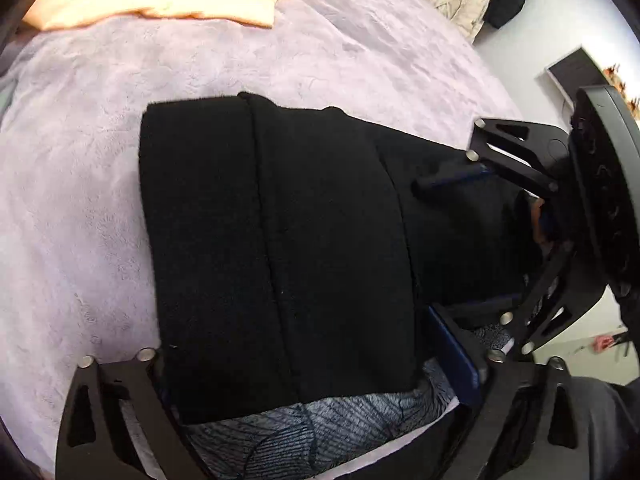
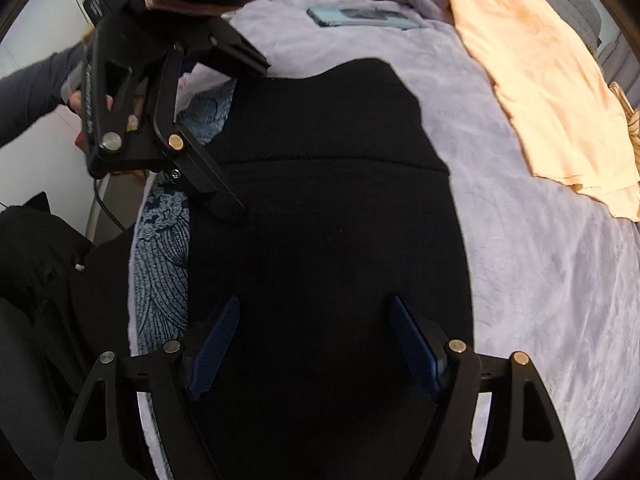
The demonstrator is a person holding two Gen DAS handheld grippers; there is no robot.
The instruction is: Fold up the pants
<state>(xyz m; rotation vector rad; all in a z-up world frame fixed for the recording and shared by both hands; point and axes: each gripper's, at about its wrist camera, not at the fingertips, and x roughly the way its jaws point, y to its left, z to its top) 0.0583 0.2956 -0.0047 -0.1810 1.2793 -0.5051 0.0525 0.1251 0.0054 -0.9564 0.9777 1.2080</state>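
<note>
Covering both wide-apart hand-held grippers, left point(image 1: 304, 364) and right point(image 2: 316, 350), folded black pants point(image 1: 280, 240) hide the blanket point(image 1: 80, 200) beneath.

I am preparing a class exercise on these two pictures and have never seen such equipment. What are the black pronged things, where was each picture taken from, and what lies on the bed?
Each picture comes from a camera on a hand-held two-finger gripper, looking along its fingers. The left gripper and right gripper both stand open around folded black pants; neither is clamping them. The pants lie on a lilac blanket, beside a peach cloth and a phone.
</note>
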